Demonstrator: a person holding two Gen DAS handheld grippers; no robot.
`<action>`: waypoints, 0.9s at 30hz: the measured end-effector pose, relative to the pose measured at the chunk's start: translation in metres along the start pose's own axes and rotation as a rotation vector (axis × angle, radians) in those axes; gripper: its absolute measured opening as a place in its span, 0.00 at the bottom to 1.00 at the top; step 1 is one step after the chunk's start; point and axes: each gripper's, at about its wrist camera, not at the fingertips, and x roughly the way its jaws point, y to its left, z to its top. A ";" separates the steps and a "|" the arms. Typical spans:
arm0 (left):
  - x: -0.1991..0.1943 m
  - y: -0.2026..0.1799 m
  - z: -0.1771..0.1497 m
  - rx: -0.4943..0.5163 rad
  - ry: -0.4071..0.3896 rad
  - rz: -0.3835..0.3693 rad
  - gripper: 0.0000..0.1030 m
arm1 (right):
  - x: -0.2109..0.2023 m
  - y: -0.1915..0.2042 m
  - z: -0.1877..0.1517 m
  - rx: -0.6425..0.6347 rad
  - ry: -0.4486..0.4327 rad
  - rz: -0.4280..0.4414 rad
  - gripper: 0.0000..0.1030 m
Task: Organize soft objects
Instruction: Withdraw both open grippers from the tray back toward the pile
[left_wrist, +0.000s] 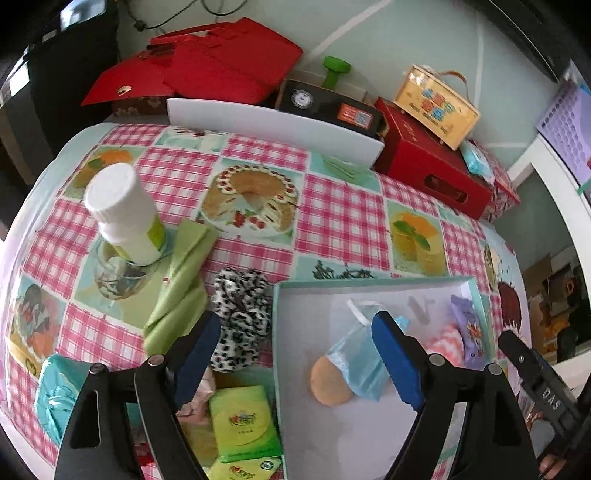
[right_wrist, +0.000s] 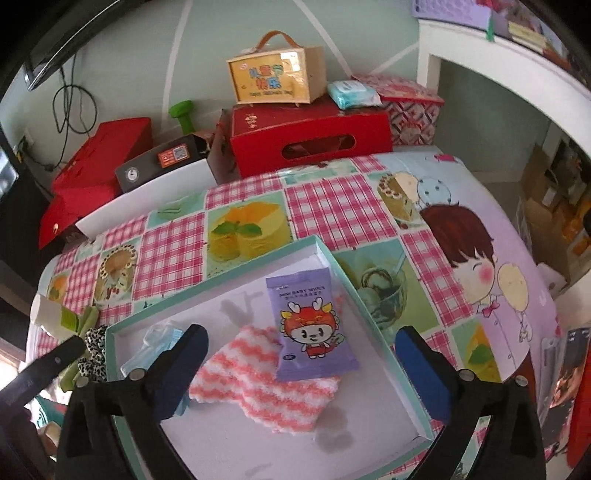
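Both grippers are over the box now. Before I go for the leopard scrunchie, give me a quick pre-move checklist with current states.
1. Left gripper empty, jaws open: ok.
2. Right gripper empty, jaws open: ok.
3. Leopard scrunchie uncovered, outside the box: ok.
4. Green cloth apart from scrunchie: not ok, they touch.
5. Bare floor left in box: ok, beyond the face mask.
6. Wipes pack settled on pink cloth: ok.

Fuzzy cloth (right_wrist: 266, 384), glossy wipes packet (right_wrist: 310, 325)
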 end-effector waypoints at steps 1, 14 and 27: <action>-0.002 0.004 0.002 -0.010 -0.005 0.001 0.82 | -0.001 0.002 0.000 -0.009 -0.005 0.000 1.00; -0.039 0.082 0.019 -0.182 -0.107 0.096 0.83 | -0.012 0.038 -0.002 -0.083 -0.029 0.023 1.00; -0.051 0.174 0.016 -0.341 -0.089 0.243 0.83 | -0.012 0.087 -0.014 -0.182 -0.003 0.095 1.00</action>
